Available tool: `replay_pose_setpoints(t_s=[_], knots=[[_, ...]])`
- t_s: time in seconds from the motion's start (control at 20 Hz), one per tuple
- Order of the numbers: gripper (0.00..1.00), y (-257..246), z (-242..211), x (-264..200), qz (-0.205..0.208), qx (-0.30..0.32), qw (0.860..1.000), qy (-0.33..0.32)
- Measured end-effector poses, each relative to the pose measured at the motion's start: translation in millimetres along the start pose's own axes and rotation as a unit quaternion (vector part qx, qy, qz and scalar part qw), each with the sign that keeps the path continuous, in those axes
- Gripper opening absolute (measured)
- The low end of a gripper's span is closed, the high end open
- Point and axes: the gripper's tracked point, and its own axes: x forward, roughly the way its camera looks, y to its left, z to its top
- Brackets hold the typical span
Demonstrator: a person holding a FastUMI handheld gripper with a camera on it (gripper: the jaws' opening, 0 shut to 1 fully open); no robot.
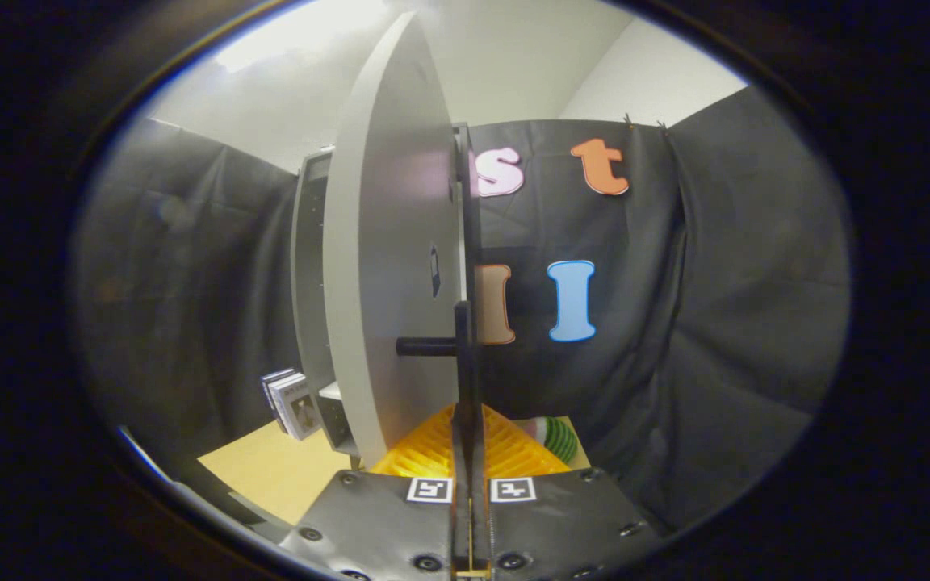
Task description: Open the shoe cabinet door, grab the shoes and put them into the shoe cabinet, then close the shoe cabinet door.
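Claw: our gripper (470, 484) has its fingers pressed close together, and the dark vertical bar of the door handle (462, 379) rises right along the slit between them; whether both fingers actually press on it, we cannot tell.
Door: the shoe cabinet door (388, 242) stands swung open, edge-on to us, just ahead of the fingers and a touch to their left.
Cabinet: we see the shoe cabinet (309, 274) body behind the door, its dark side facing us.
Handle post: a short dark peg joins the bar to the door face.
Beyond the fingers: a yellow ribbed basket (433, 452) sits on the tan tabletop (271, 468), with a green striped object (559, 437) beside it.
Left of cabinet: small boxes (291, 402) lean by its foot.
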Motion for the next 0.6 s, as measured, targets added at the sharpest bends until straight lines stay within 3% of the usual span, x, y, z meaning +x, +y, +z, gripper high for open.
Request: replay_pose_setpoints(t_s=[0.35,0.6], knots=[[0.03,3,3,-28,-0.057,-0.034,0.998,-0.018],[0.02,66,-10,-55,-0.083,-0.041,0.995,-0.029]])
